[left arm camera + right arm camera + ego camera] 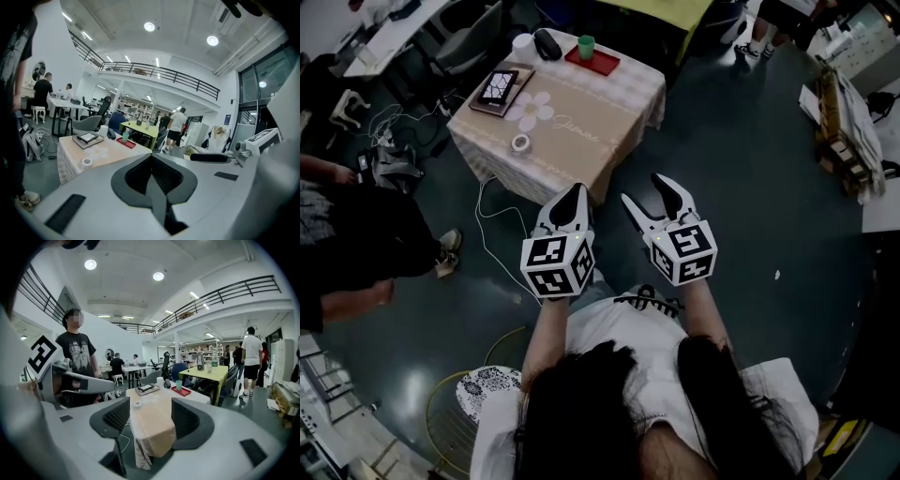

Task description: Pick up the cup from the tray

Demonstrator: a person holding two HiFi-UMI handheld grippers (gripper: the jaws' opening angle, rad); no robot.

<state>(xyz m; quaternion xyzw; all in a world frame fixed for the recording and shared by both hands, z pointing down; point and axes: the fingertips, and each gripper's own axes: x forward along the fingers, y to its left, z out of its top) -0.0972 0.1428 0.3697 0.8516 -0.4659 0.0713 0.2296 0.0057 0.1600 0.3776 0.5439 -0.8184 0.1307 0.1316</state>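
1. We stand on a dark floor (750, 187), with a counter (581, 122) under a beige cloth ahead of us; its near corner points towards us.
2. Our left tool (570, 202) hangs over the floor, short of that near corner. Its jaws are clenched together, with nothing between them.
3. Our right tool (642, 189) hangs just beside the left one, also short of the counter. Its jaws stand apart and released. In the right gripper view only the distant counter shows through the gap, and nothing is grasped.
4. A tablet (499, 87) lies flat on a dark board at the counter's left side.
5. A red tray (602, 64) sits at the counter's far corner, well apart from both tools.
6. A black object (547, 43) lies just left of the tray, and a white cylinder (522, 44) stands beside it.
7. The green cup (586, 46) stands upright on the tray, at its far left end, and neither tool touches it.
8. A small roll of tape (520, 142) lies on the cloth near the counter's left edge, on our side of the tablet.
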